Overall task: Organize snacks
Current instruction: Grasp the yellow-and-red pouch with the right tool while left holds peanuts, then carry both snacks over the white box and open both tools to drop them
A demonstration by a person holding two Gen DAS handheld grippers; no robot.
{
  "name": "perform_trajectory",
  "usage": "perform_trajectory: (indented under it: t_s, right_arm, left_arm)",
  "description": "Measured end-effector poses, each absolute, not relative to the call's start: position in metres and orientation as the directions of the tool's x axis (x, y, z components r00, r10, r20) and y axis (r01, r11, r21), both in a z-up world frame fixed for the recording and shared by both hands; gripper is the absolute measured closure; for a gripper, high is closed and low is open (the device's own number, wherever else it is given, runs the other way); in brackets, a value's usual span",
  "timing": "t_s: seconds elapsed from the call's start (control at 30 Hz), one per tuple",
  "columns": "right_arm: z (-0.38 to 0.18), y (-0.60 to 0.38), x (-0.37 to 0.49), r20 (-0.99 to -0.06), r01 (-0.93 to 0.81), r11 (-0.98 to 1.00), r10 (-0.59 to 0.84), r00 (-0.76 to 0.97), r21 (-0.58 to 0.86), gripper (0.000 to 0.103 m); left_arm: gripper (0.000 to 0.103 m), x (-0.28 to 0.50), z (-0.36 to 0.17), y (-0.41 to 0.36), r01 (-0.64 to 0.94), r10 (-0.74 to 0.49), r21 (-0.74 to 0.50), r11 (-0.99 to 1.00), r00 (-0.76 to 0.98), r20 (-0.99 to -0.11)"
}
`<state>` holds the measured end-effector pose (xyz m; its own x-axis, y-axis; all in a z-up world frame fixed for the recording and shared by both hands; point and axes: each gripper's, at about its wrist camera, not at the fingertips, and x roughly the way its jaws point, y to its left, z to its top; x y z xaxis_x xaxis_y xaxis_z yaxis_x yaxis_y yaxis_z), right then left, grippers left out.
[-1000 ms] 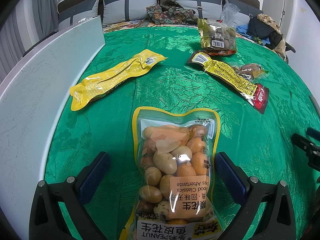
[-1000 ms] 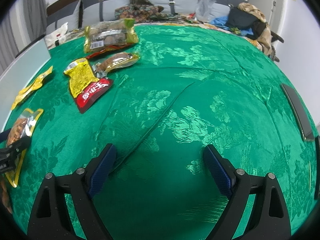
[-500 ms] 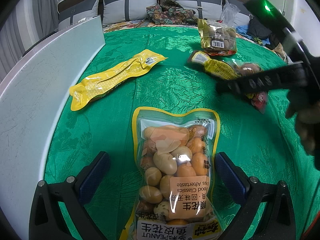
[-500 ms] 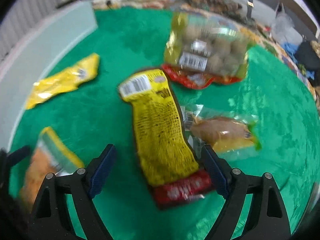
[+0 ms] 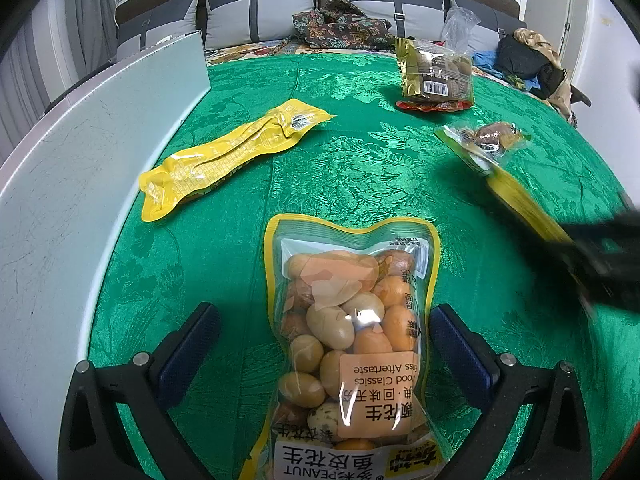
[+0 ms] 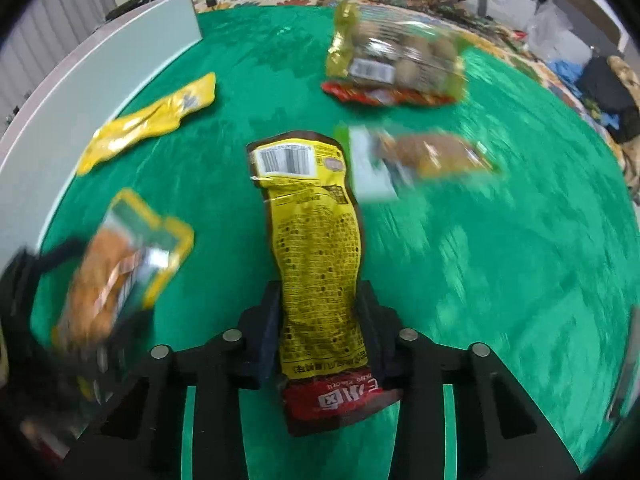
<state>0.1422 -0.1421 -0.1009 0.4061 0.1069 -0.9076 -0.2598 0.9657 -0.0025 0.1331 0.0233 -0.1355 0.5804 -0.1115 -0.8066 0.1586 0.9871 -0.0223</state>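
My right gripper (image 6: 318,312) is shut on a long yellow-and-red snack pack (image 6: 316,248) and holds it off the green cloth; the pack also shows in the left wrist view (image 5: 520,204). My left gripper (image 5: 324,336) is open, its fingers either side of a clear peanut bag (image 5: 352,340) lying on the cloth. That bag appears blurred in the right wrist view (image 6: 120,264). A long yellow pack (image 5: 232,156) lies left. A gold bag of nuts (image 5: 434,70) lies far back, and a small clear-wrapped snack (image 5: 488,138) lies to the right.
A pale grey board (image 5: 80,160) stands along the left edge of the green cloth (image 5: 360,168). Pillows, a patterned cloth (image 5: 340,24) and piled clothes (image 5: 532,60) lie beyond the far edge.
My right gripper swung left over the snacks, closed on the yellow-and-red pack and lifted it toward me. My left gripper and the peanut bag stayed still.
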Motion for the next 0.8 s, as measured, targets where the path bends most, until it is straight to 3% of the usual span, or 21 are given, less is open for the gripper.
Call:
perform_trajectory:
  t_s: [0.17,0.3,0.33,0.4,0.47,0.57,0.67,0.8]
  right_arm:
    - [-0.102,-0.185,0.082,-0.886,-0.165,0.986,0.081,0.457,0.005,0.066]
    - [-0.104,-0.225,0.042,-0.837,0.012,1.0,-0.011,0.547,-0.005,0.064]
    - [-0.106,-0.234,0.035,-0.819,0.054,0.998,-0.024,0.573,0.009,0.06]
    - [-0.113,-0.249,0.03,-0.807,0.109,0.99,0.01,0.591,0.092,0.037]
    - [-0.114,-0.258,0.024,-0.774,0.088,0.977,0.099,0.625,0.195,0.026]
    - [-0.113,-0.264,0.023,-0.756,0.059,0.97,0.145,0.638,0.236,0.024]
    - [-0.111,-0.262,0.03,-0.786,0.037,0.977,0.147,0.601,0.21,0.024]
    - [-0.112,-0.242,0.057,-0.895,-0.037,0.999,0.049,0.444,0.037,0.023]
  left_arm:
    - [0.0,0.133,-0.135,0.023,0.159,-0.111,-0.022,0.987,0.58,-0.807]
    - [0.0,0.133,-0.135,0.023,0.159,-0.111,-0.022,0.987,0.58,-0.807]
    - [0.0,0.133,-0.135,0.023,0.159,-0.112,-0.022,0.987,0.58,-0.807]
    - [0.0,0.133,-0.135,0.024,0.159,-0.112,-0.022,0.987,0.58,-0.807]
    - [0.0,0.133,-0.135,0.024,0.159,-0.112,-0.023,0.987,0.58,-0.807]
    - [0.0,0.133,-0.136,0.024,0.159,-0.112,-0.023,0.987,0.58,-0.807]
    - [0.0,0.133,-0.135,0.024,0.159,-0.112,-0.022,0.987,0.58,-0.807]
    - [0.0,0.136,-0.135,0.022,0.179,-0.112,-0.016,0.984,0.544,-0.832]
